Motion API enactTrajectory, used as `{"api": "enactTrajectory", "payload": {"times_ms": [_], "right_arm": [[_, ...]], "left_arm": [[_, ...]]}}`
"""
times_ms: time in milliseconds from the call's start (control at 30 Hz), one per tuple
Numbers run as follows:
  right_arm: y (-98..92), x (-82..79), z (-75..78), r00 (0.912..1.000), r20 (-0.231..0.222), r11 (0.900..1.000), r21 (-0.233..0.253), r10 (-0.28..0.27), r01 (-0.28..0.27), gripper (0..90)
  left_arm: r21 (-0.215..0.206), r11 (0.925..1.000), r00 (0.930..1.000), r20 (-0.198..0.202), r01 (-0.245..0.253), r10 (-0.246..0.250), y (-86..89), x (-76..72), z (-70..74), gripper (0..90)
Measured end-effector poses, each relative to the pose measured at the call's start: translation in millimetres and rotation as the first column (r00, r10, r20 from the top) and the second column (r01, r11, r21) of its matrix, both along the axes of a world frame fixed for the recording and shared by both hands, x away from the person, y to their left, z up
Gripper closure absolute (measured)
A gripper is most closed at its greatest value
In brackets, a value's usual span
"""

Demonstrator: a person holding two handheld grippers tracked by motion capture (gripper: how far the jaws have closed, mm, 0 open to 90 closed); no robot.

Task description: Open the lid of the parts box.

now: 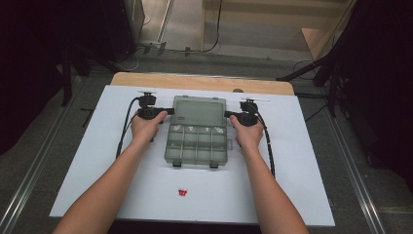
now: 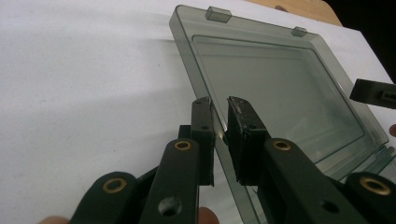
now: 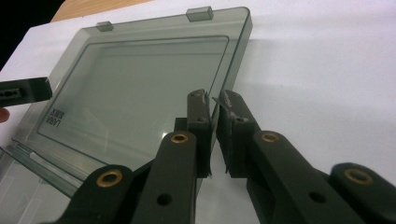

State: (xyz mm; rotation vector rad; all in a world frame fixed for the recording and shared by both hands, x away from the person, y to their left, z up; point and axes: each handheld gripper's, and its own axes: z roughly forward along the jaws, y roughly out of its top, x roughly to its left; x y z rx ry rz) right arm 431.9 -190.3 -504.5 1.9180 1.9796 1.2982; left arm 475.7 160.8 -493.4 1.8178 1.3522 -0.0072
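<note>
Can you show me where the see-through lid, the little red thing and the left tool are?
Lid [image 2: 280,88]: left gripper view, on its flat clear panel.
Small red thing [image 1: 183,192]: high view, on its middle, on the white table near the person.
Left tool [image 2: 218,140]: left gripper view, midway between its tips, astride the lid's edge.

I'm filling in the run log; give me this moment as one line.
left gripper: shut on lid edge | right gripper: shut on lid edge | lid: open, laid back | organizer box: on white table | red piece: near front edge

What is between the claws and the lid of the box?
Nothing visible is. The left claw straddles one side edge of the open lid, and the right claw straddles the opposite edge. Whether they actually pinch it is unclear.
</note>
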Motion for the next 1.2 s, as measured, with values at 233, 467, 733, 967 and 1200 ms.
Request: {"api": "enactTrajectory", "payload": {"times_ms": [233, 467, 733, 967, 1200], "right_arm": [[0.3, 0.9, -3.4, 1.0, -0.006, 1.0, -0.001, 0.004, -0.004, 84.6], [0.6, 0.9, -3.1, 0.9999, 0.003, 1.0, -0.01, 0.012, -0.012, 82.7], [3.1, -7.5, 3.5, 0.9897, 0.131, 0.989, -0.142, 0.058, -0.039, 42.4], [3.5, -22.8, 11.0, 0.9737, 0.204, 0.979, -0.194, 0.101, -0.061, 13.3], [-0.9, -47.2, 10.6, 0.9563, 0.263, 0.969, -0.24, 0.127, -0.063, 0.0]], "left_arm": [[0.009, 1.0, 0.9999, -0.01, 0.003, -0.003, -0.1, 0.6, -2.4, 81.0], [0.018, 0.9997, 0.9998, 0.014, 0.016, -0.017, -3.8, -0.3, -4.6, 73.2], [0.078, 0.9966, 0.9976, 0.063, 0.025, -0.03, -4.1, -4.0, 2.0, 53.8], [0.113, 0.9905, 0.9941, 0.065, 0.079, -0.087, -1.1, -9.6, 9.8, 28.3], [0.141, 0.982, 0.9875, 0.076, 0.126, -0.138, -7.1, -21.9, 18.8, 6.1]]}}
